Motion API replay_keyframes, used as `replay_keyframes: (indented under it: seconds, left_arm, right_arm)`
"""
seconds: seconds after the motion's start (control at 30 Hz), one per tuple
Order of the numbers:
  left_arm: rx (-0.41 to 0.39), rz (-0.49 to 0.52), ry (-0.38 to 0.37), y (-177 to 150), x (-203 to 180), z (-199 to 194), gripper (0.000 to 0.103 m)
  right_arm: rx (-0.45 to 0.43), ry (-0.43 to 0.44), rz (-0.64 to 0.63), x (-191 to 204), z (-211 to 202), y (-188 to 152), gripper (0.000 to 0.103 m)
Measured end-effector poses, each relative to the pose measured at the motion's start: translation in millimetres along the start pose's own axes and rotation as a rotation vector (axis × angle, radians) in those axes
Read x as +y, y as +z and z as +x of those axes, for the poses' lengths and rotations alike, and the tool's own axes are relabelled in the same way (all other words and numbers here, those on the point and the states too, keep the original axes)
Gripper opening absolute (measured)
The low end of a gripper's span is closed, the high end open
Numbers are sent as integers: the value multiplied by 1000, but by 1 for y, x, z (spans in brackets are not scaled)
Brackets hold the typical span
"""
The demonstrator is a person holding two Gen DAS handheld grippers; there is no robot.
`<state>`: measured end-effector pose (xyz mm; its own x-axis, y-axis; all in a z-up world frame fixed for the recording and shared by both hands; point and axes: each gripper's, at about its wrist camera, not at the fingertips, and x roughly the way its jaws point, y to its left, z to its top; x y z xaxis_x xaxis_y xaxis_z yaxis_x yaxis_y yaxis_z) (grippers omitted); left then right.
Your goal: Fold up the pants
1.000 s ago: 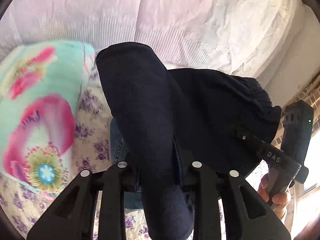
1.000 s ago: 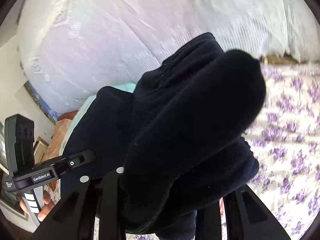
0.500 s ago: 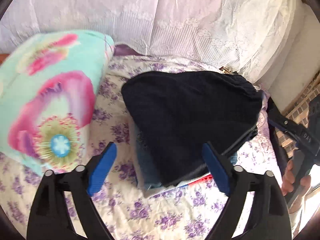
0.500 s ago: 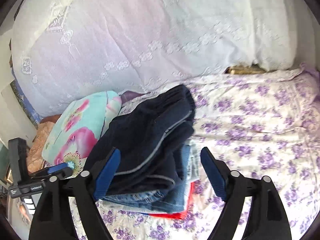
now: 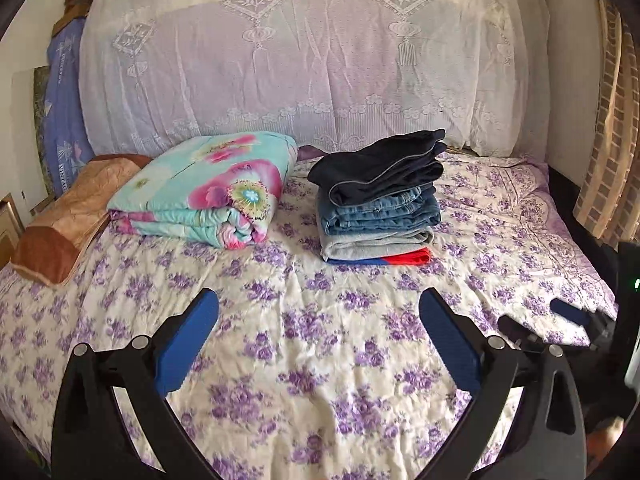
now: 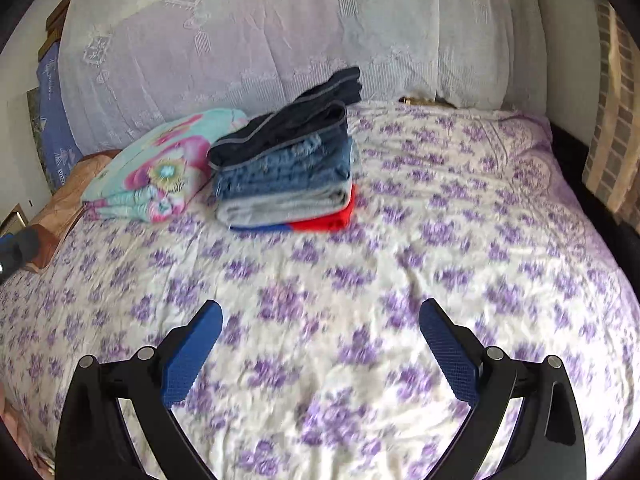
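Both tools, left tool (image 5: 318, 322) and right tool (image 6: 320, 332), released the navy pants (image 5: 380, 166), now gape empty; its loose overhanging top fold could slide off the stack (image 5: 378, 224).

You see soft matt cloth almost everywhere. The bedsheet (image 5: 320, 320) is thin printed cotton-like cloth, lightly wrinkled. In the stack (image 5: 378, 200), the top pants (image 5: 376, 164) look fleecy and matt; below them your view shows coarse faded denim (image 5: 380, 212), then a smooth grey knit (image 5: 372, 242), then a smooth red layer (image 5: 408, 257). The quilt (image 5: 208, 188) is smooth printed fabric. The pillow (image 5: 68, 216) has a slight satin sheen. The cover (image 5: 300, 60) behind is sheer lace. Your left gripper (image 5: 319, 340) and right gripper (image 6: 320, 344) are matt black plastic with dull metal rivets; the blue pads (image 6: 448, 352) look finely textured.
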<state>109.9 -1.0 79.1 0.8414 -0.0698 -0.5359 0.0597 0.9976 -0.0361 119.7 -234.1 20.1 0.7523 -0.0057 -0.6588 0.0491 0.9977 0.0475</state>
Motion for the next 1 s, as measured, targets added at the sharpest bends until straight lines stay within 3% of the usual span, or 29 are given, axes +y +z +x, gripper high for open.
replay_keyframes:
  seconds: [0.13, 0.27, 0.5, 1.0]
  left_arm:
    - [7, 36, 66, -31, -4, -13, 98]
    - [21, 42, 51, -43, -1, -23, 98]
    - [28, 24, 30, -49, 7, -29, 98]
    - [55, 37, 7, -52, 3, -20, 98]
  right_arm:
    - [27, -45, 6, 12, -7, -43, 99]
    - [-33, -147, -8, 16, -31, -41, 99]
    - [-88, -109, -7, 26, -58, -41, 99]
    - [-65, -76, -35, 38, -50, -43, 99]
